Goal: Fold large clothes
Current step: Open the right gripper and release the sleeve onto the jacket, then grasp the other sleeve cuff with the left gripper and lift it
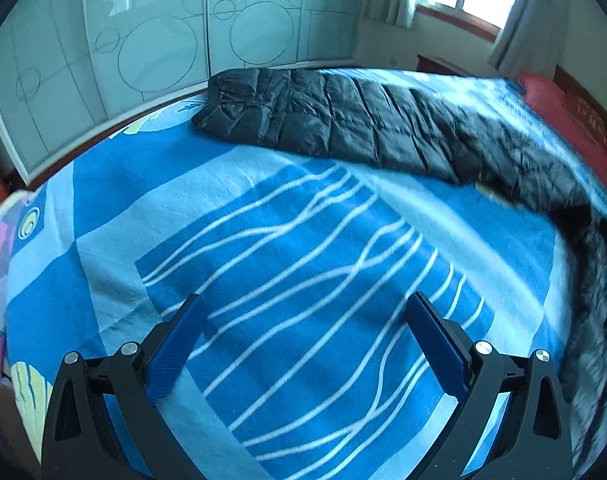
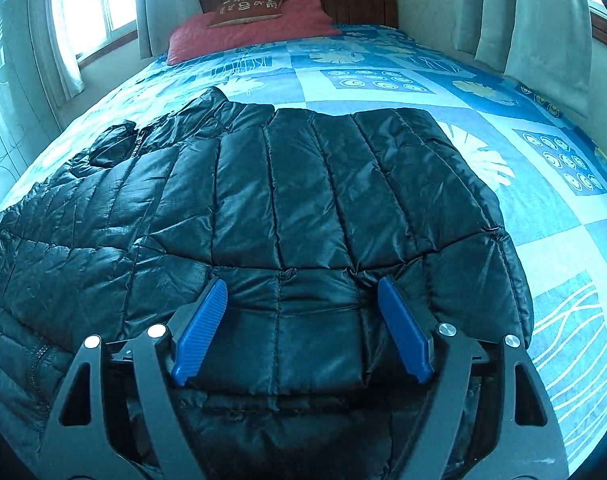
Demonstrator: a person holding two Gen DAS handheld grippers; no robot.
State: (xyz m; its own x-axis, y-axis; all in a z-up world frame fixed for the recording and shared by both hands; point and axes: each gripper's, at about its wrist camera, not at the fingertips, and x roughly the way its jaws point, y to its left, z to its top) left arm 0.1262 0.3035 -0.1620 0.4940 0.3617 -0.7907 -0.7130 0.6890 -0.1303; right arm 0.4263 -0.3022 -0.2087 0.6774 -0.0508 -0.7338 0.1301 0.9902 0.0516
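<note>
Bed (image 2: 483, 92) with blue patchwork cover carries a black quilted jacket (image 2: 263, 200) spread flat across its near half, and a red pillow (image 2: 239, 36) with a smaller dark cushion (image 2: 247, 10) on it at the far headboard end.

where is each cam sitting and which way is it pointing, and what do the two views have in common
Left wrist view: sits on the left tool, angled down across the blue bedspread toward a wardrobe wall; its own open blue fingers show, nothing between them.
Right wrist view: sits on the right tool, angled down along the bed toward the headboard and red pillow; its blue fingers are open over the black puffer jacket.
Shared: jacket, bedspread, pillow, curtained window.
</note>
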